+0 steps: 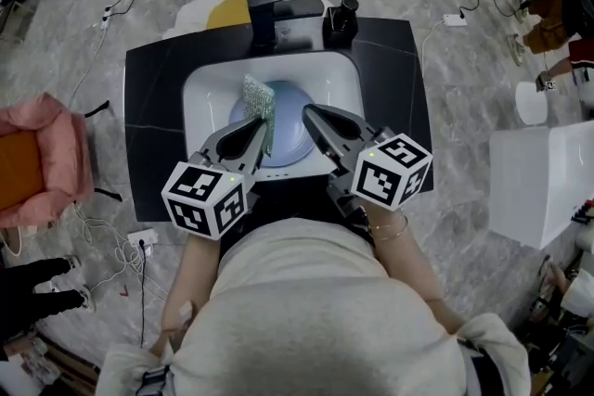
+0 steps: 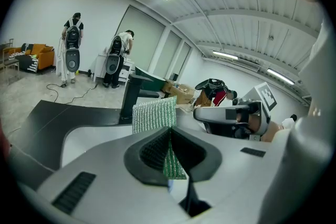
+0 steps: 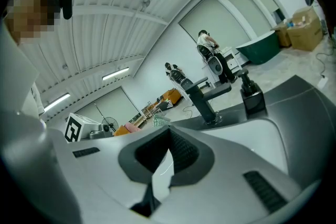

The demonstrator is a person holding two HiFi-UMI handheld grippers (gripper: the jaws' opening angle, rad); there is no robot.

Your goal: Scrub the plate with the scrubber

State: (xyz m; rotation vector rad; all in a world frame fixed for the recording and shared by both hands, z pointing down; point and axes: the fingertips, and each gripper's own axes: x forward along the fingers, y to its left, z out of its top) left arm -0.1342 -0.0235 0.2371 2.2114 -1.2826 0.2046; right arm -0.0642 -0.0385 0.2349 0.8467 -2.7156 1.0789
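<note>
A pale blue plate (image 1: 290, 142) lies in the white basin (image 1: 200, 97) of a sink. My left gripper (image 1: 264, 125) is shut on a green mesh scrubber (image 1: 259, 97), which stands upright above the plate's left part. In the left gripper view the scrubber (image 2: 153, 115) sticks up from between the closed pads of the left gripper (image 2: 169, 132). My right gripper (image 1: 309, 112) reaches over the plate's upper right and is shut on its rim. In the right gripper view its jaws (image 3: 169, 131) are closed, with a thin pale edge of the plate (image 3: 160, 173) showing in the gap below the pads.
A black faucet (image 1: 274, 3) and a black soap dispenser (image 1: 342, 19) stand behind the basin on the black counter (image 1: 148, 107). A pink chair (image 1: 37, 158) stands on the floor at the left, a white block (image 1: 543, 172) at the right, with cables around.
</note>
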